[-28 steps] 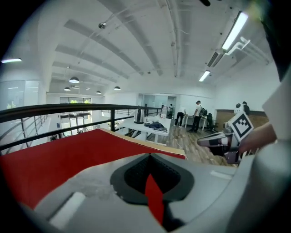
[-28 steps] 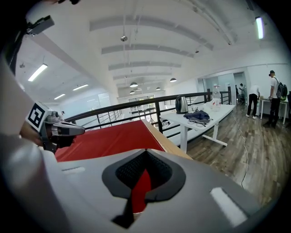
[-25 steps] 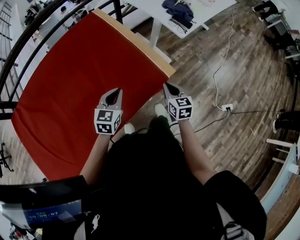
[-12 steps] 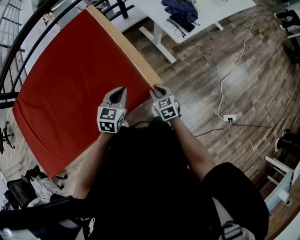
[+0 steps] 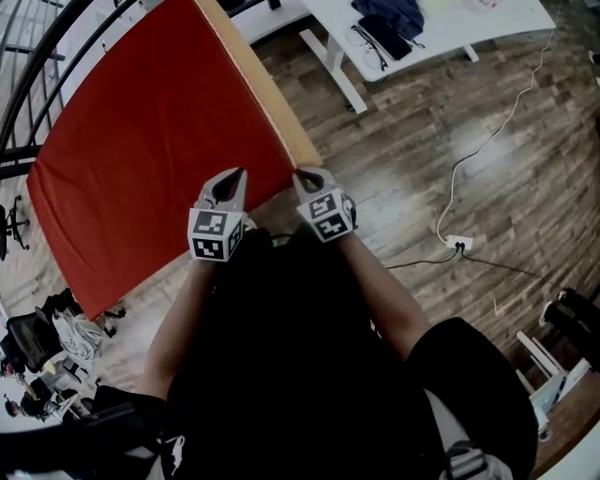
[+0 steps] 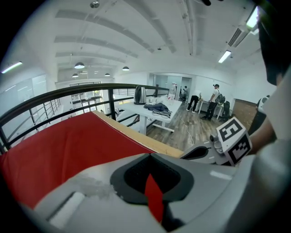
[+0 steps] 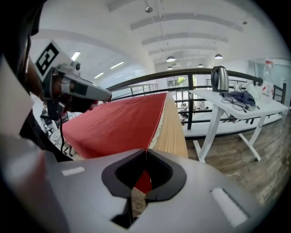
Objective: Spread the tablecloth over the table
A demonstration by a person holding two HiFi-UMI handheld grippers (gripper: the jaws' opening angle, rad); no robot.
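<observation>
A red tablecloth (image 5: pixel 159 141) lies flat over most of a long wooden table, with a bare strip of tabletop (image 5: pixel 267 94) along its right side. My left gripper (image 5: pixel 235 174) is at the cloth's near edge and is shut on a fold of the red cloth (image 6: pixel 68 145), which shows between its jaws. My right gripper (image 5: pixel 302 174) sits at the cloth's near right corner beside the wood strip (image 7: pixel 173 132). Its jaws have just been closing and now pinch the cloth's hemmed edge (image 7: pixel 122 123). Each gripper shows in the other's view: the right gripper (image 6: pixel 195 152), the left gripper (image 7: pixel 107 95).
A black railing (image 5: pixel 37 66) curves round the table's far and left sides. A white desk (image 5: pixel 469 23) with dark clothes, glasses and a kettle (image 7: pixel 219 78) stands to the right. A cable and socket (image 5: pixel 457 246) lie on the wooden floor. Bags and clutter (image 5: pixel 47 347) sit at lower left.
The right gripper came in from over the floor to the cloth's near right corner and took hold of it. The left gripper slid back to the near edge. The head view has shifted.
</observation>
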